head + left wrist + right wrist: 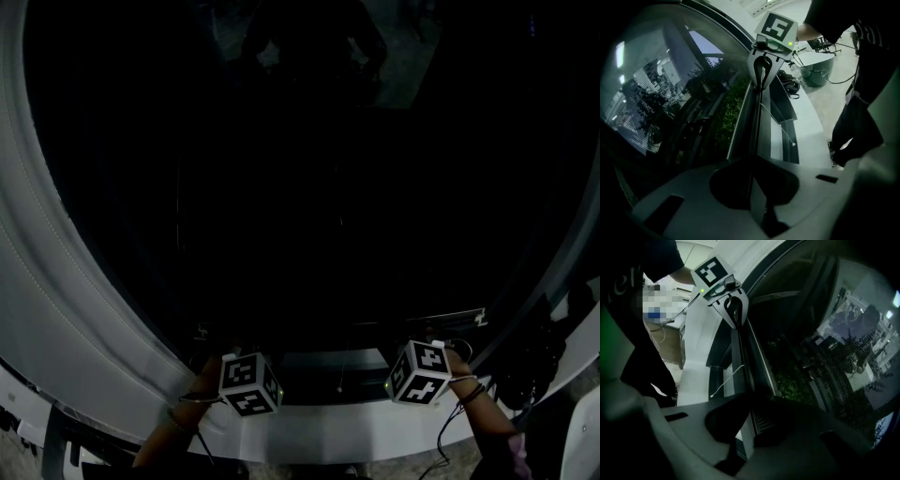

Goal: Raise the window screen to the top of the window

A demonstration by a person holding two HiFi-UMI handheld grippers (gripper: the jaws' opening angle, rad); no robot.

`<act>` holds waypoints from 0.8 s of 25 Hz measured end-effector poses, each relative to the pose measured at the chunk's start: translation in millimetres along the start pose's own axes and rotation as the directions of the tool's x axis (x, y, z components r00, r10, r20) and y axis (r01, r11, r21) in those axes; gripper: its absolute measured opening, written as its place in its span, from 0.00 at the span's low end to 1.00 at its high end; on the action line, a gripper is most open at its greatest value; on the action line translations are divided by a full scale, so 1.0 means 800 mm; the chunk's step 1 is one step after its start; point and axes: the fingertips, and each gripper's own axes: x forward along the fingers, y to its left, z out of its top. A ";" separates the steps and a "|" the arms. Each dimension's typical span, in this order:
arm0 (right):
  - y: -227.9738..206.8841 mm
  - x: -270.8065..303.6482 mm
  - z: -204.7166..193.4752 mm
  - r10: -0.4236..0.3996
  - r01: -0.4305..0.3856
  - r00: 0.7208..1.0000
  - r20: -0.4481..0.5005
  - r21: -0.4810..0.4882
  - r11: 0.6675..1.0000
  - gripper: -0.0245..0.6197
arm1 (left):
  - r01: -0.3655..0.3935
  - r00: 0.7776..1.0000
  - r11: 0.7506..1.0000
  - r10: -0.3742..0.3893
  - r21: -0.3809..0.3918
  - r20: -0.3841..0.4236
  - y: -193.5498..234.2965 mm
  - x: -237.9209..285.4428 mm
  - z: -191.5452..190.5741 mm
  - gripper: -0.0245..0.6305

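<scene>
Window screen [651, 89] sits low in the window, its bottom rail [759, 122] just above the white sill [806, 126], so the whole lift looks not yet done. The rail runs straight out from between the fingers of the left gripper [757, 197], which are drawn nearly together on its thin edge. At the far end of that line the right gripper [740, 441] pinches the same rail the same way, with nothing else between its fingers. A thin white cord [785, 131] hangs on the room side of the fingers, clear of both grips. The dark mesh spreads on the outdoor side of them.

The mesh looks soft and easy to snag or tear, so it is no place to hold. The rail seems stiff and light, the right thing to grip. With the two grips set well apart along it, an even lift should keep it level. Uneven pull would likely cock it in its tracks. The narrow edge may slip from the fingers.
</scene>
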 end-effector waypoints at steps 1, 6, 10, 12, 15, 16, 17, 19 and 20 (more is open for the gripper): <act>0.001 0.000 -0.001 0.004 -0.004 1.000 -0.003 -0.001 1.000 0.08 | -0.001 1.000 1.000 0.001 0.004 0.003 -0.001 0.000 0.000 0.07; -0.011 -0.010 0.001 0.017 -0.017 1.000 0.011 0.032 0.999 0.08 | 0.015 1.000 1.000 -0.014 -0.011 0.025 0.010 -0.009 0.007 0.07; -0.018 -0.016 0.007 0.088 -0.088 0.996 -0.002 0.025 0.996 0.08 | 0.067 0.997 0.997 -0.066 -0.034 0.034 0.018 -0.014 0.011 0.07; -0.015 -0.017 0.007 0.068 -0.068 0.998 0.012 0.012 0.998 0.08 | 0.077 0.995 0.994 -0.071 -0.078 0.071 0.017 -0.016 0.012 0.08; -0.022 -0.020 0.008 -0.005 0.005 1.000 0.027 -0.002 1.000 0.08 | 0.023 0.997 0.997 -0.018 -0.067 0.077 0.024 -0.020 0.013 0.08; -0.027 -0.023 0.011 -0.031 0.031 0.999 0.032 -0.011 0.999 0.08 | -0.011 0.997 0.999 0.014 -0.047 0.072 0.029 -0.022 0.014 0.08; -0.034 -0.028 0.015 -0.059 0.060 0.997 0.040 -0.019 0.998 0.08 | -0.048 0.996 0.998 0.050 -0.029 0.070 0.036 -0.027 0.016 0.08; -0.052 -0.044 0.025 -0.124 0.126 0.990 0.066 -0.028 0.992 0.08 | -0.125 0.989 0.992 0.125 -0.008 0.081 0.055 -0.042 0.022 0.08; -0.064 -0.055 0.032 -0.158 0.161 0.984 0.083 -0.028 0.987 0.08 | -0.161 0.983 0.987 0.160 -0.005 0.093 0.067 -0.053 0.027 0.08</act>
